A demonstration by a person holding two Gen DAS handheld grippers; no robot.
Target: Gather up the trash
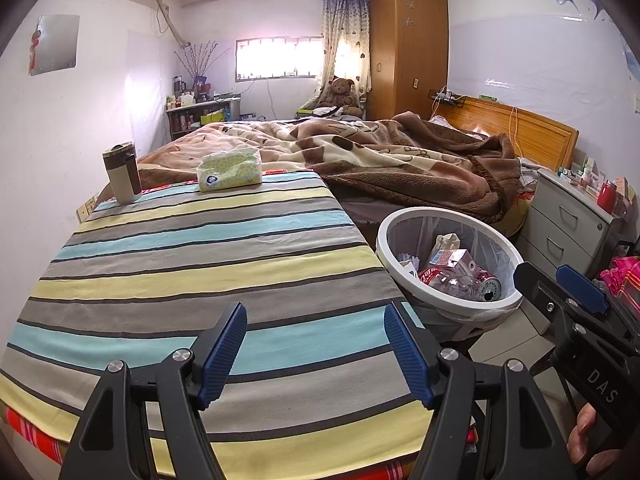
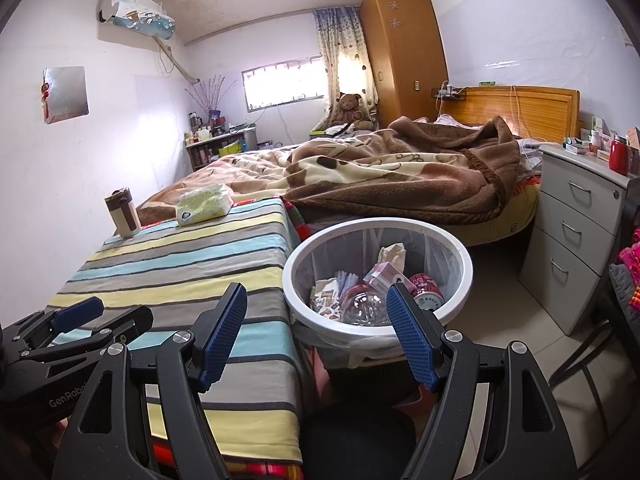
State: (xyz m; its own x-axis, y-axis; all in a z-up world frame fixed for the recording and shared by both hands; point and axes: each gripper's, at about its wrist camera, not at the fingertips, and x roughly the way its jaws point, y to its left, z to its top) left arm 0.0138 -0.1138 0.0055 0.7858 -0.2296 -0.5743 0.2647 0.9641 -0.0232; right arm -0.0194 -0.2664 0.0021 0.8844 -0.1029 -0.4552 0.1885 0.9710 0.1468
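A white round trash bin [image 2: 460,258] with a clear liner stands on the floor beside the striped table [image 2: 180,264]. It holds a clear plastic bottle [image 2: 366,306], a red can [image 2: 426,288], a pink carton and crumpled paper. The bin also shows in the left wrist view [image 1: 386,236]. My left gripper [image 1: 316,346] is open and empty above the table's near end. My right gripper [image 2: 316,334] is open and empty, near the bin's near rim; it also shows in the left wrist view [image 1: 560,280].
A tissue pack [image 1: 230,170] and a brown and cream tumbler [image 1: 122,174] stand at the table's far end. A bed with a brown blanket [image 1: 400,156] lies behind. A grey drawer cabinet [image 2: 576,232] stands right of the bin.
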